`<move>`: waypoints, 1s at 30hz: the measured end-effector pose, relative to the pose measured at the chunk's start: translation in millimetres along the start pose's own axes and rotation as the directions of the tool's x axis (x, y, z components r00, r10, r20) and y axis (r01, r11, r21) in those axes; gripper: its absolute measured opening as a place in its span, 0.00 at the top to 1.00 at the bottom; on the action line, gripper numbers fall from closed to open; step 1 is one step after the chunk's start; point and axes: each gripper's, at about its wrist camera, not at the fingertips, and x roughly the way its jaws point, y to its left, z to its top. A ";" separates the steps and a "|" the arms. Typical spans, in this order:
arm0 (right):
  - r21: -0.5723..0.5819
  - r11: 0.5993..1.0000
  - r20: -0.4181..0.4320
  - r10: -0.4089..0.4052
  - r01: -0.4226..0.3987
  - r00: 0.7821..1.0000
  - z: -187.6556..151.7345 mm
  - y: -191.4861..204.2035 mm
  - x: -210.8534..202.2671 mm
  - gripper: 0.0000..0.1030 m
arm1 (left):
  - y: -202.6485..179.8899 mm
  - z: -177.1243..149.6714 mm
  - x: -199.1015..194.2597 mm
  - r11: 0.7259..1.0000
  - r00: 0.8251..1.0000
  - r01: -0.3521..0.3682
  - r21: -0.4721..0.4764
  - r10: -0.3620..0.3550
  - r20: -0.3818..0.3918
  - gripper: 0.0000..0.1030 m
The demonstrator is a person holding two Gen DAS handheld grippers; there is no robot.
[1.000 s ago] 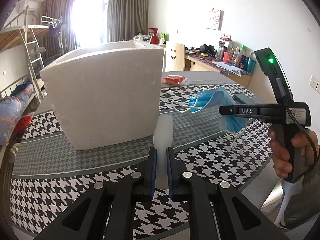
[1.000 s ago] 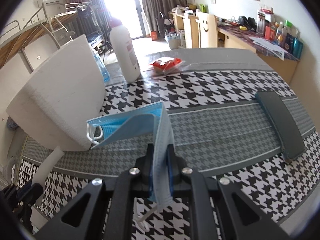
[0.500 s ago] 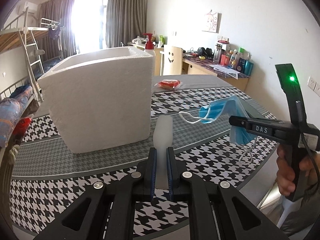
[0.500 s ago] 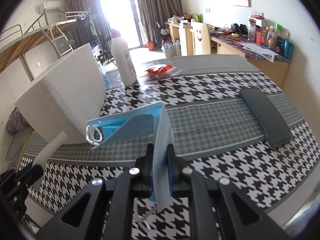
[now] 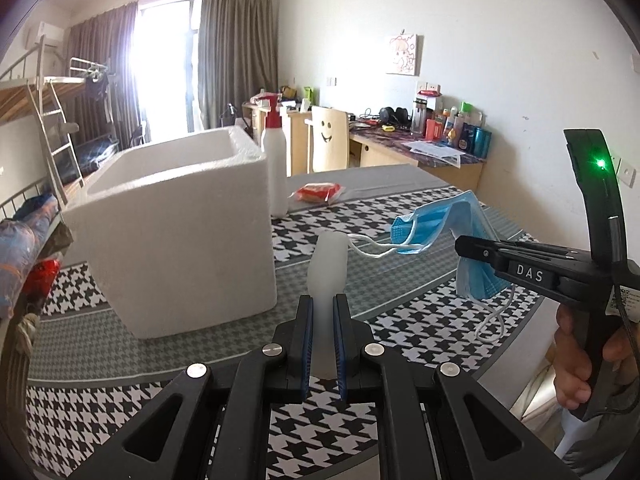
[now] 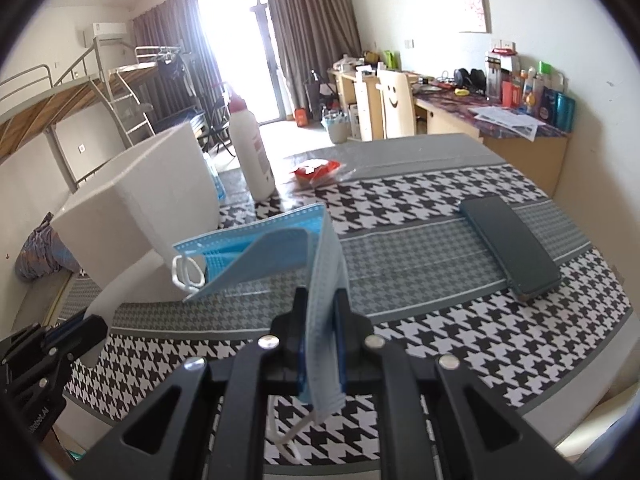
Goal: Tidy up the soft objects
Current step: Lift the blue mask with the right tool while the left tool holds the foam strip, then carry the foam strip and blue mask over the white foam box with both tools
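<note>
You have both claws loaded above the table (image 5: 400,312). Your left claw (image 5: 323,344) is clamped on a pale, soft-looking white piece (image 5: 326,276), probably foam or silicone, though you cannot tell which from here; it sticks out well past the pads. Your right claw (image 6: 323,340) is closed on a blue surgical mask (image 6: 280,256), pinched only at a folded edge, with most of the mask fanning out to the left and one ear loop dangling below the claw.

The white foam box (image 5: 176,240) stands on the left of the table, open at the top, and looks like the likely place for both soft things. Neither is over it yet; both hang in the air near its right side.

Here is what could go wrong:

- The mask's grip is thin. A quick swing could make it slide out of the pads and drop onto the table.
- The trailing ear loop could snag on the box rim, or on your left claw, which is close beside it.
- The box looks light. If a claw or the white piece bumps its wall, it may slide or tip toward the white spray bottle (image 5: 276,168) just behind it.
- The two claws converging on one opening could collide; one at a time seems safer.
- The dark phone (image 6: 512,252) lies on the right, well apart, and poses little risk.
</note>
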 end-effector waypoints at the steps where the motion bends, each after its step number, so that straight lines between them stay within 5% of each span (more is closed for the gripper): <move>1: 0.000 1.000 0.006 0.000 0.000 1.000 0.5 -0.3 -2.4 0.86 | -1.7 2.4 -0.5 1.000 1.000 0.000 0.004 0.000 0.005 0.90; 30: -0.036 0.998 0.152 0.061 -0.057 0.986 50.1 11.3 -30.3 0.86 | 15.4 53.7 -26.2 0.998 0.986 -0.069 0.008 0.067 0.150 0.90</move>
